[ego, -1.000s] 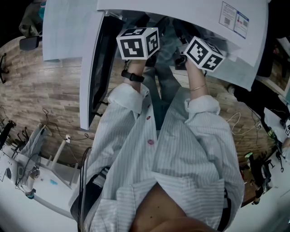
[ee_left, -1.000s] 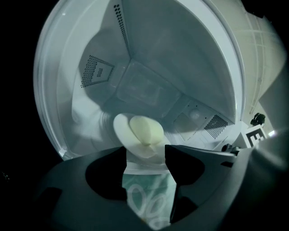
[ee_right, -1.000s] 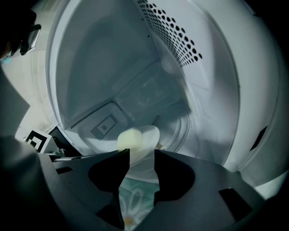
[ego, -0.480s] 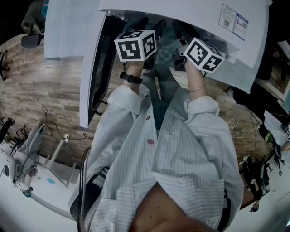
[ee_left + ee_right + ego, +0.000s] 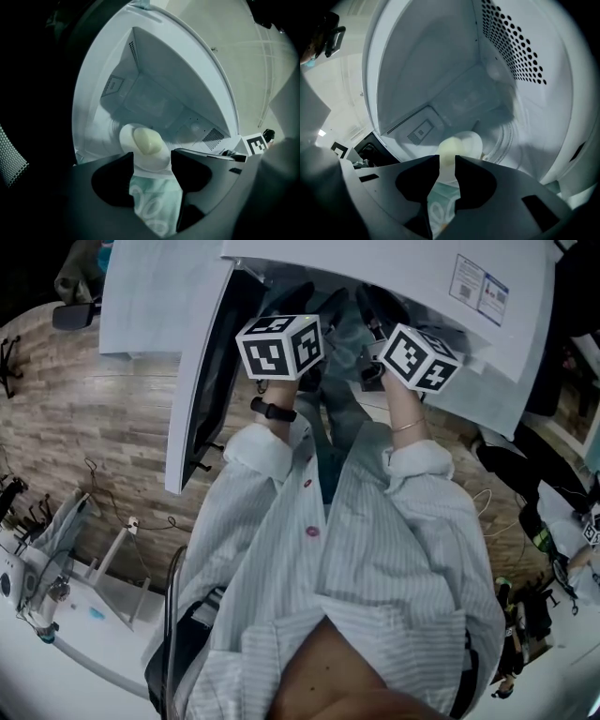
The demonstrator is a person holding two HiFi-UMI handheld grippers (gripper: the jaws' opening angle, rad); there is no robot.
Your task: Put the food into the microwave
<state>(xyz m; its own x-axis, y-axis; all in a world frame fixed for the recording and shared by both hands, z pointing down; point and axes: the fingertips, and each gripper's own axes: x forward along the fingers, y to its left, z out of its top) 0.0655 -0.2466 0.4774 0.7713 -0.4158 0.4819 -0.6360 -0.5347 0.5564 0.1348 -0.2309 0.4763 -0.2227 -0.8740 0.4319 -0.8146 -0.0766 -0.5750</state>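
The bowl (image 5: 124, 136) of food (image 5: 146, 140) sits in the microwave (image 5: 164, 89), at 12 o'clock from the left gripper (image 5: 152, 155) — fingers wide apart, empty. The right gripper (image 5: 447, 158), empty too, has just been closing its fingers to a slit.

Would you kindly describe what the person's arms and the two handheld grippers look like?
The left gripper and right gripper each have two dark, curved jaws and carry a white cube printed with black square markers. The striped pale shirt sleeves are rolled up; a black wristband circles the left wrist.
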